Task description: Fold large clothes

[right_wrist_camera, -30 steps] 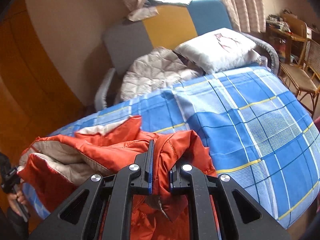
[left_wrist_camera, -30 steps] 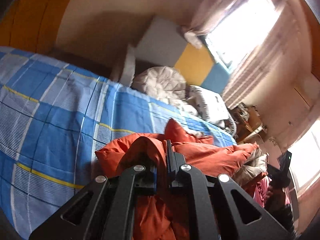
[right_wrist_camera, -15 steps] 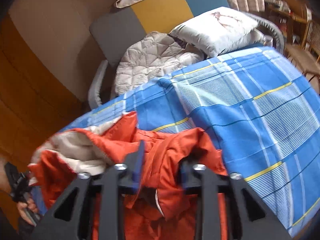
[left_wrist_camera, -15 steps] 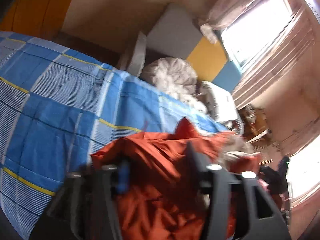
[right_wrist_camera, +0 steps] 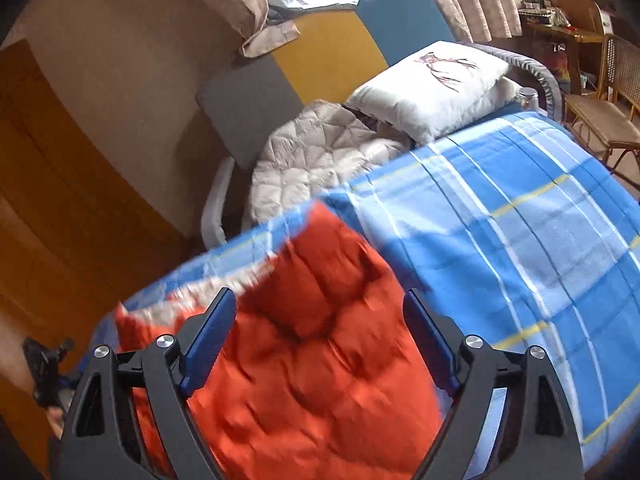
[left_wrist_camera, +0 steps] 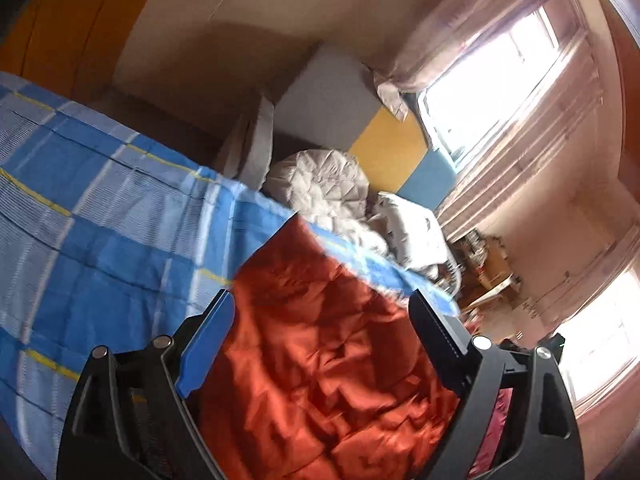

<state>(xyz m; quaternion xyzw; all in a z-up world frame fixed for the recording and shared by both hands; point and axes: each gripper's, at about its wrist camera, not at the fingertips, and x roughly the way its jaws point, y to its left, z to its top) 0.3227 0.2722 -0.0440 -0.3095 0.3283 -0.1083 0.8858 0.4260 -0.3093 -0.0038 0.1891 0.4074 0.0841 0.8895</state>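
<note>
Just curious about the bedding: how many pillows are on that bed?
1 for sure: a white pillow with a printed design lies at the head of the bed, beside a bunched quilted blanket. Others may be hidden behind it.

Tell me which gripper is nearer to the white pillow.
Right. The right gripper is over the orange jacket on the side toward the white pillow; the left gripper is at the jacket's far side. Both have just been opening, with jacket between their jaws.
</note>
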